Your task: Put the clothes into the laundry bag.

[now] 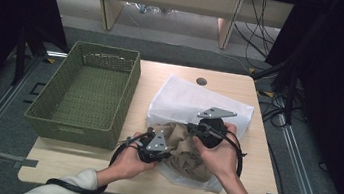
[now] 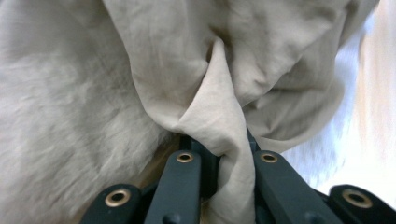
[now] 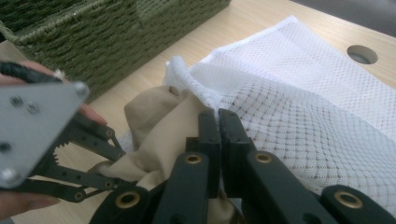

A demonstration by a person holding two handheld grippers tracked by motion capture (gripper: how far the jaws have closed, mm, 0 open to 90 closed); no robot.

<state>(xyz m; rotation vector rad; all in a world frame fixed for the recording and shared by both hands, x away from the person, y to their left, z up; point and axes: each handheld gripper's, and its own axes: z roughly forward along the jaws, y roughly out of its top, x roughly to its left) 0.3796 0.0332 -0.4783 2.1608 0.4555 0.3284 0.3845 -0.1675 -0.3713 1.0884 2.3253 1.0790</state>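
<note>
A crumpled beige cloth (image 1: 187, 155) lies at the mouth of a white mesh bag (image 1: 185, 98) on the near half of the table. My left gripper (image 2: 219, 150) is shut on a raised fold of the cloth (image 2: 140, 70), which runs down between its jaws. In the high view the left gripper (image 1: 167, 152) sits at the cloth's left side. My right gripper (image 3: 218, 116) has its jaws pressed together at the lifted rim of the mesh bag (image 3: 303, 93), which appears pinched between them, right beside the cloth (image 3: 154, 121). The right gripper (image 1: 192, 128) is above the cloth's far edge.
A green woven basket (image 1: 129, 96) with nothing inside stands on the table's left half, close to the left hand. A round cable hole (image 1: 201, 81) sits at the far edge of the wooden table (image 1: 257, 163). Cables trail from both grippers toward the person.
</note>
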